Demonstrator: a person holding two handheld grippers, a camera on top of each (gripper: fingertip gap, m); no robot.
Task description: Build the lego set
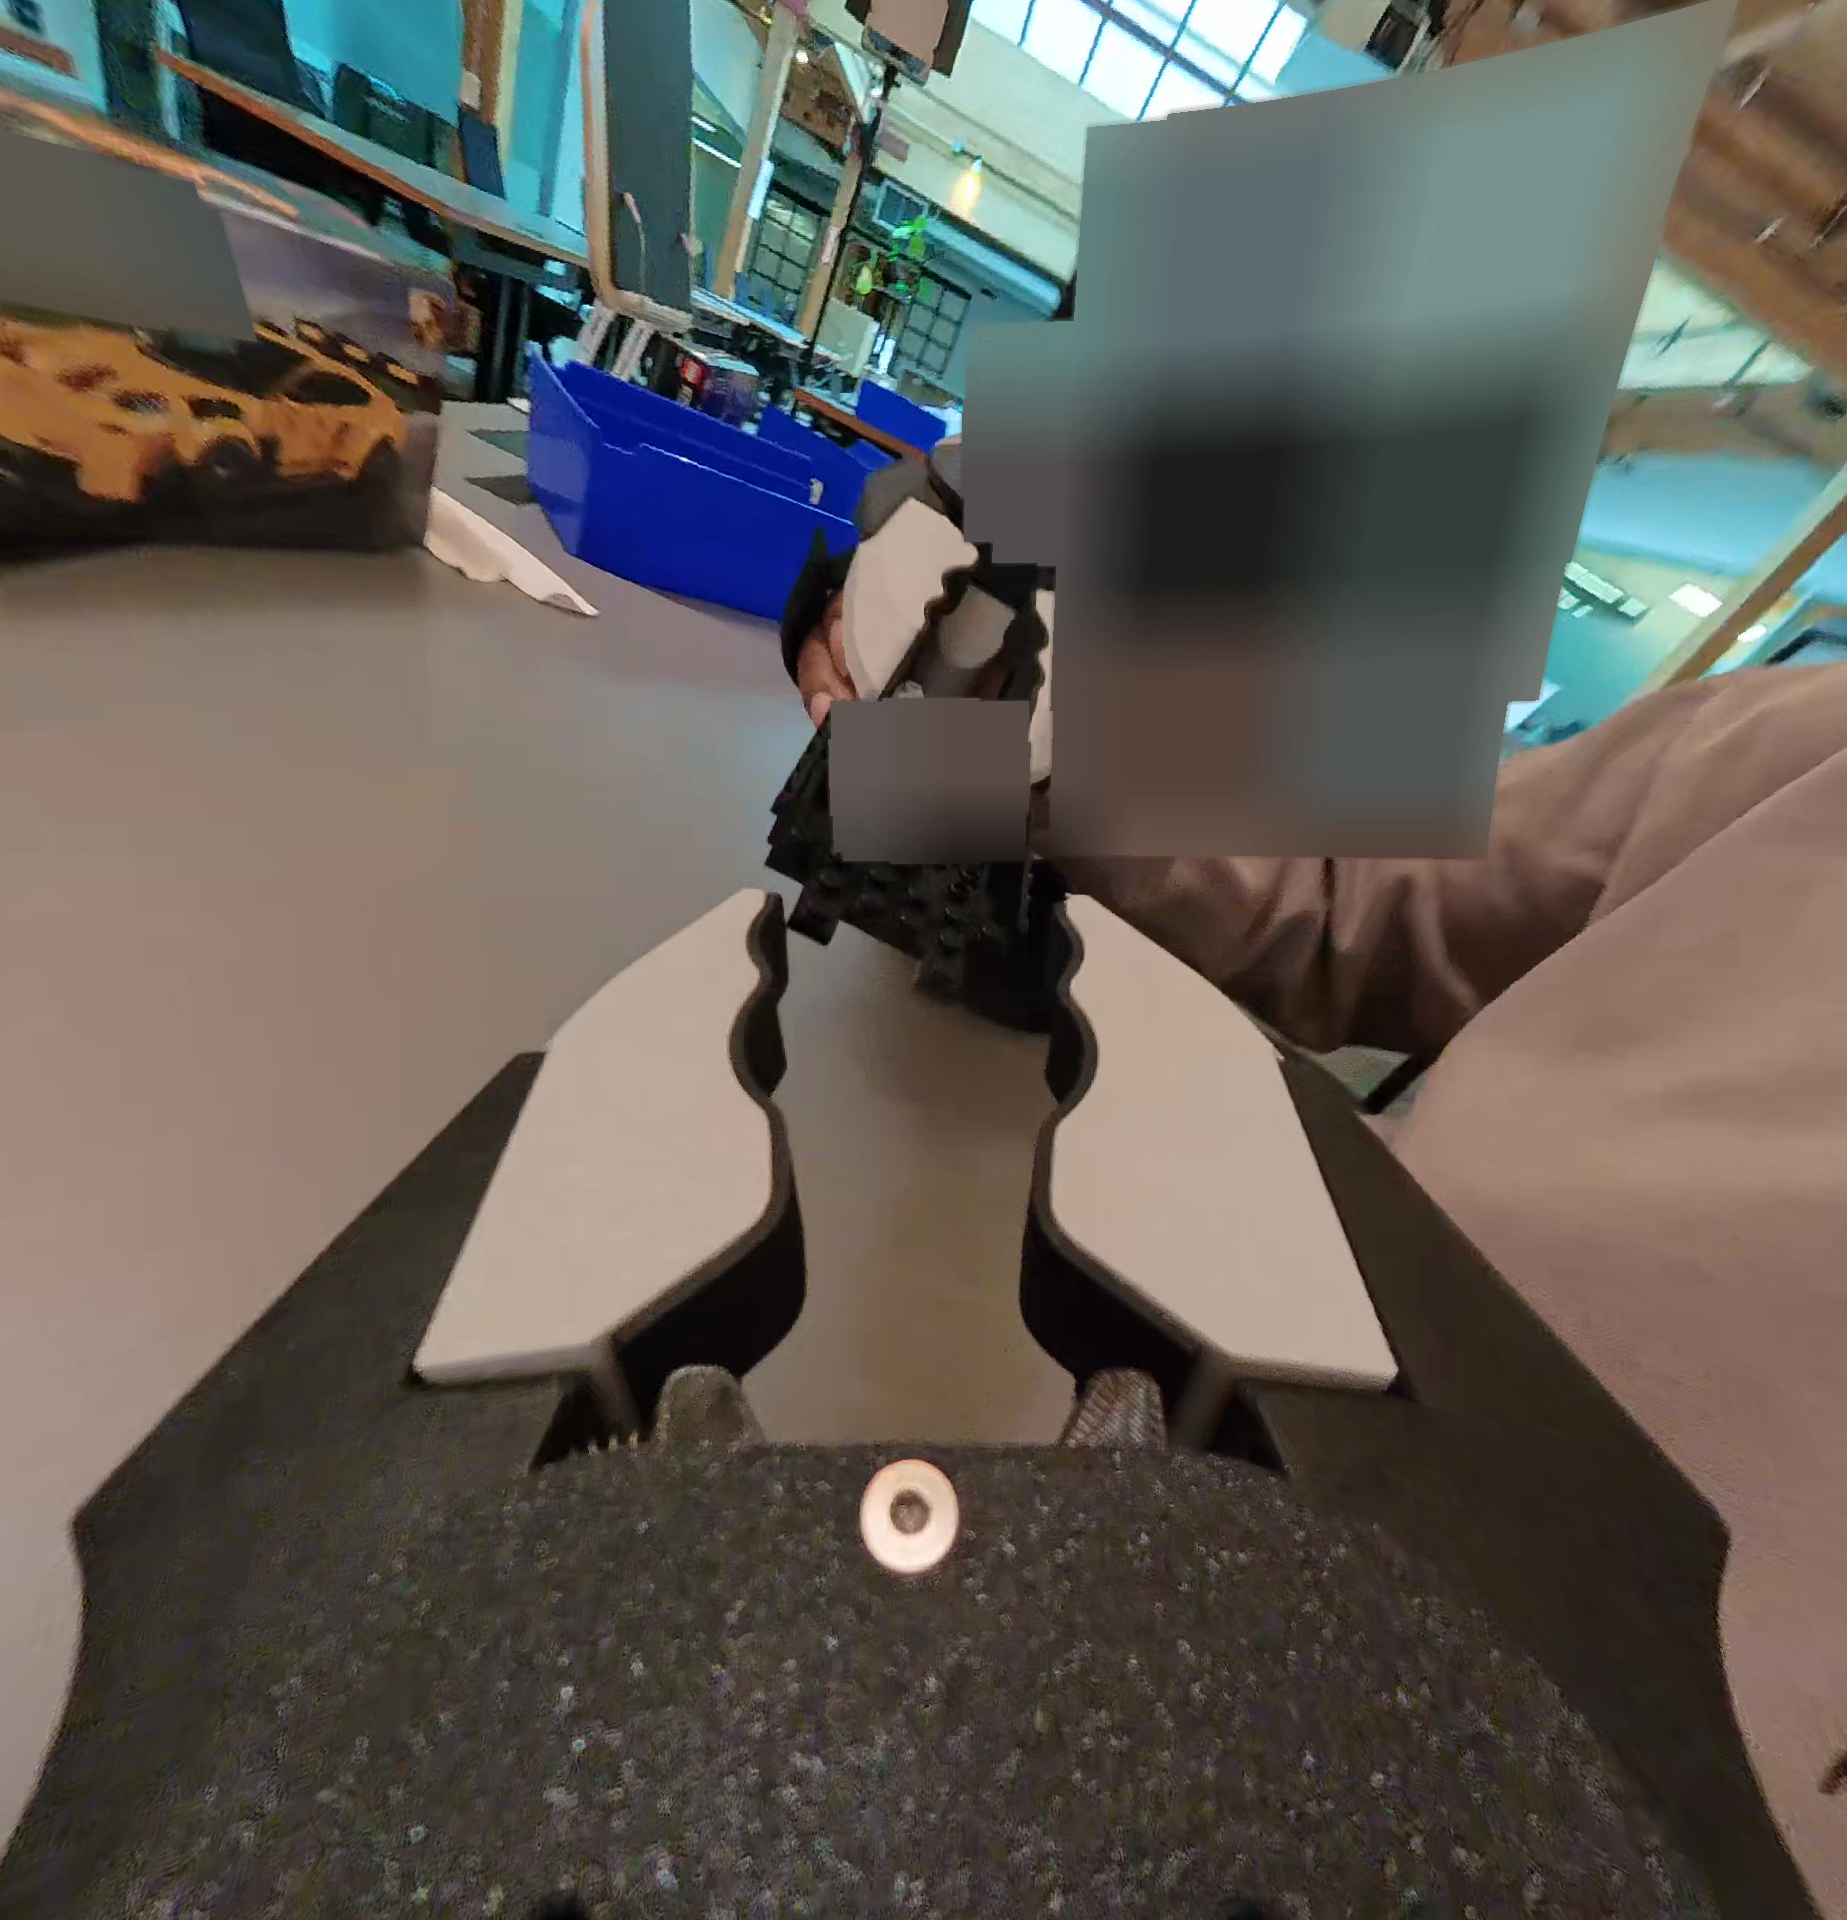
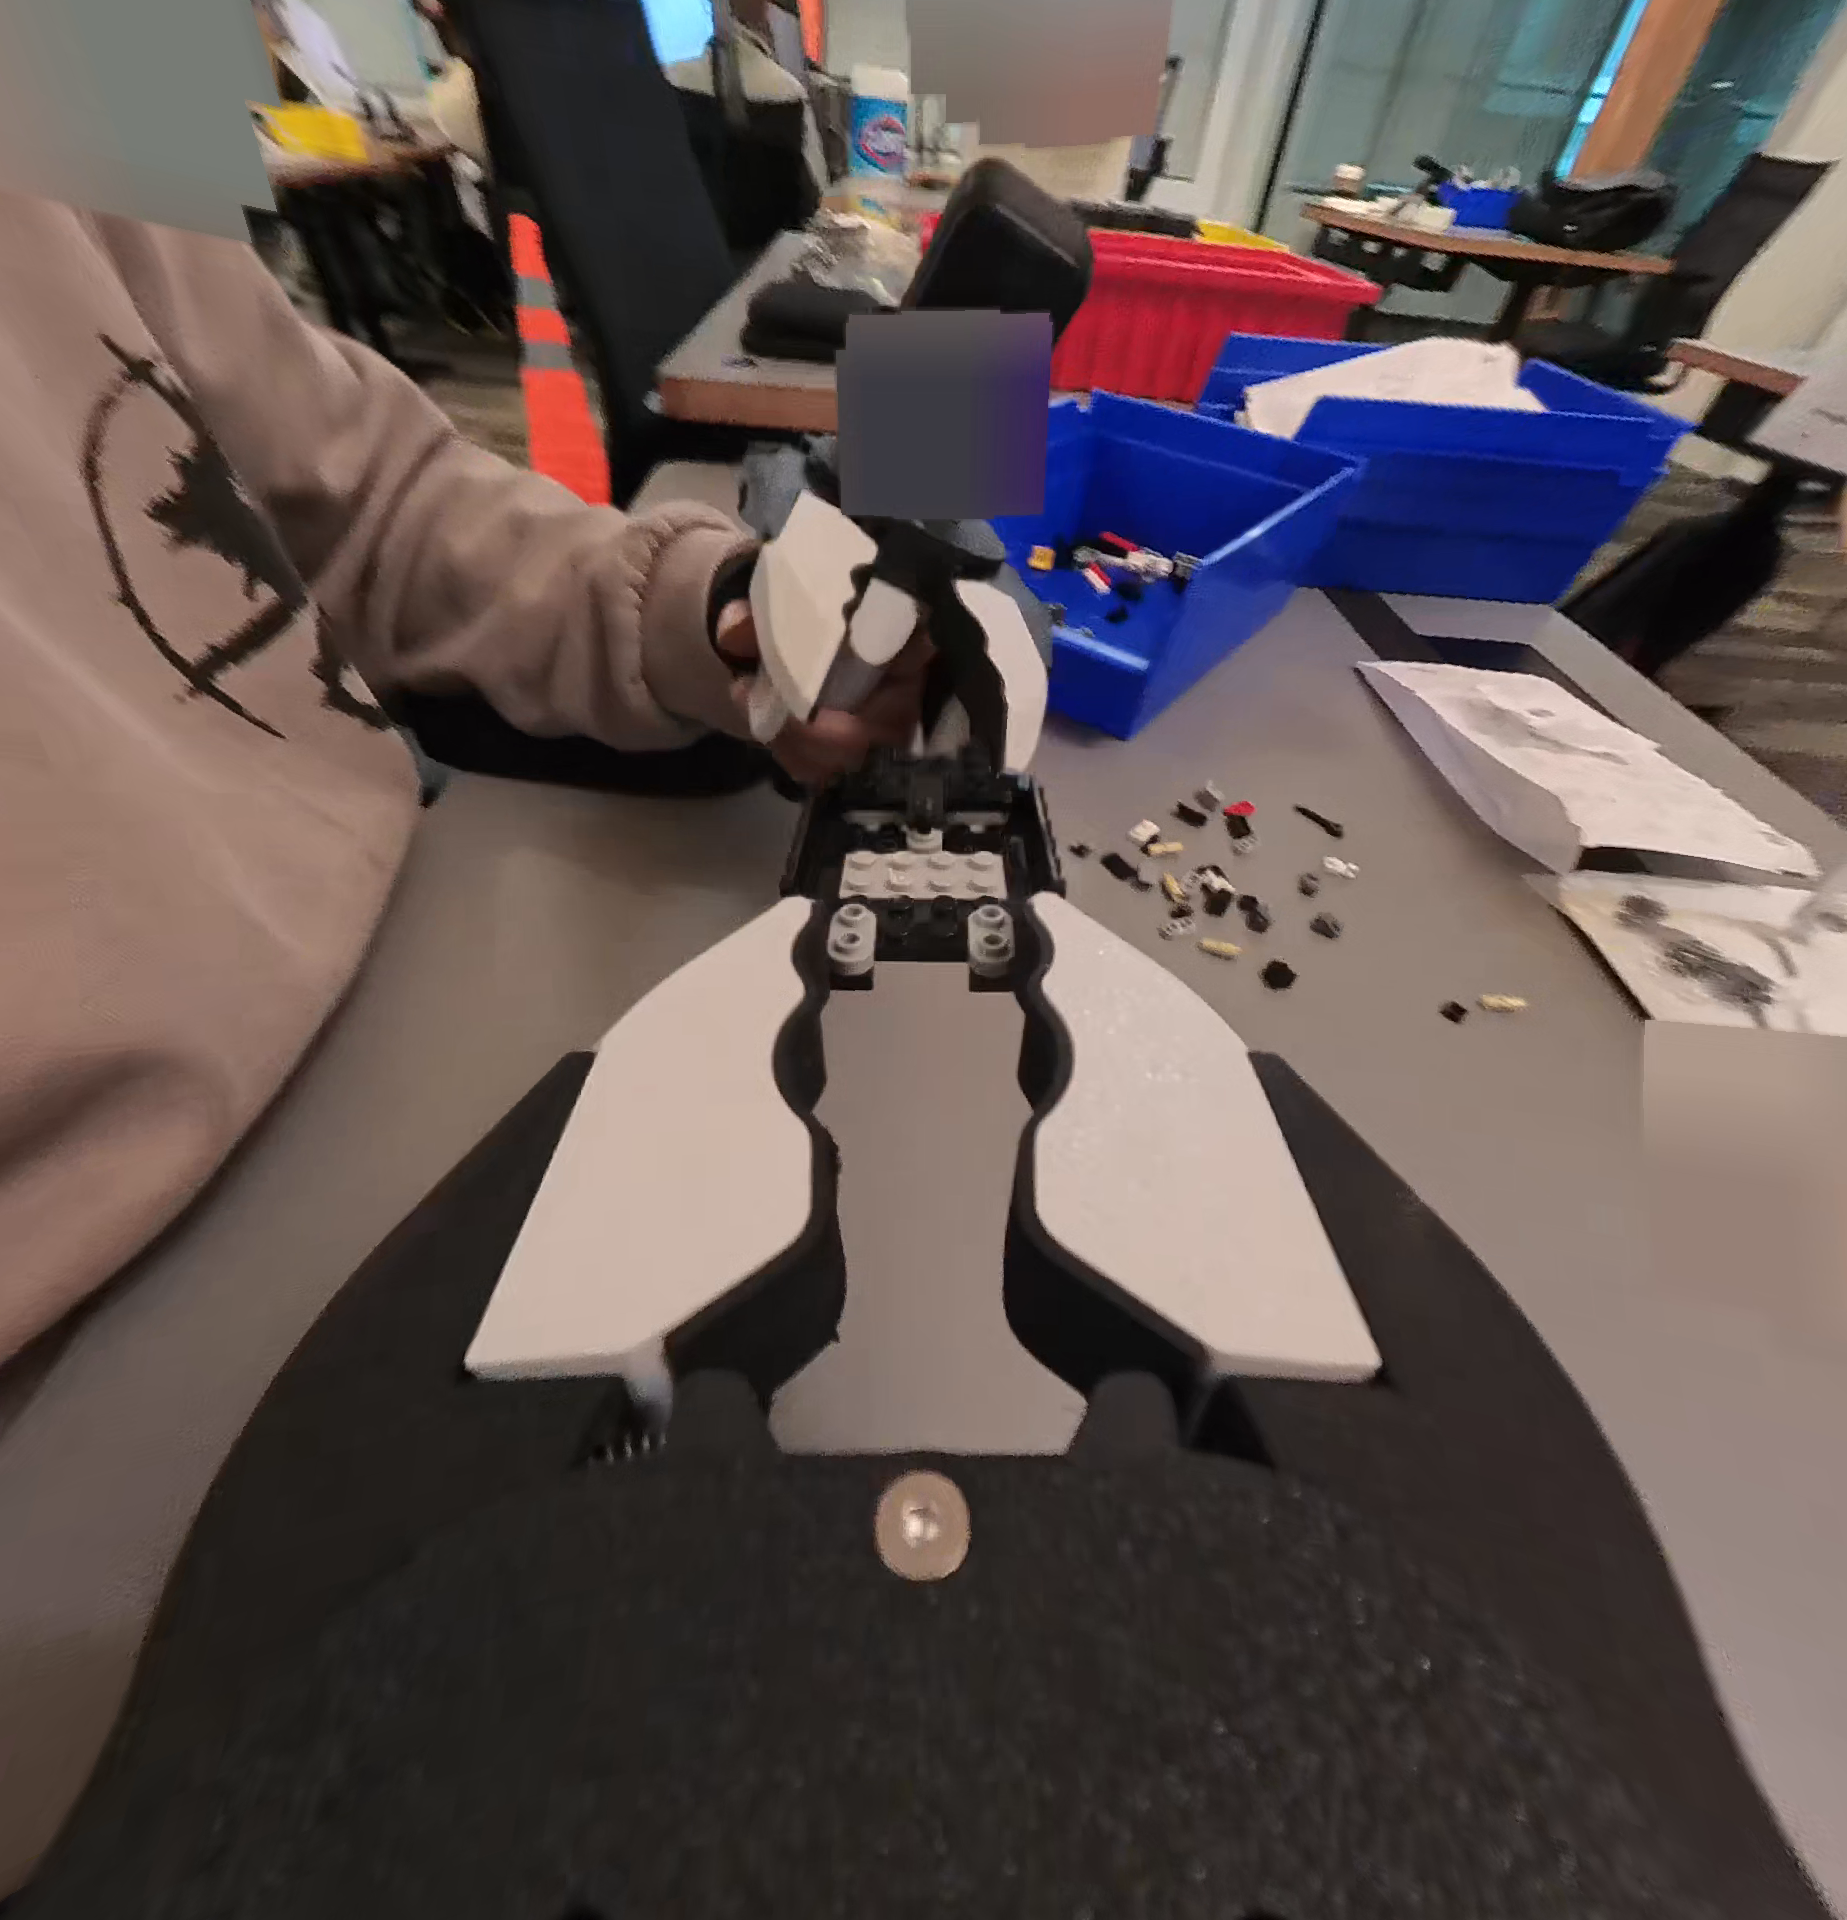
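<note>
Gripping the black studded lego chassis (image 2: 919, 883) at its near end between the right gripper (image 2: 919, 961) tips, flanks touching both pads. Light grey studded plate (image 2: 921, 873) across the middle, two grey round-holed bricks (image 2: 857, 930) at the near corners. Held just above the grey table (image 2: 586, 935). Meeting it from the far end, the left gripper (image 2: 924, 717), fingers narrowed; whether actually pinching the chassis, cannot tell. Scattered beside it to the right, small loose black, tan and white pieces (image 2: 1220, 894), near a blue plastic bin (image 2: 1158, 644).
</note>
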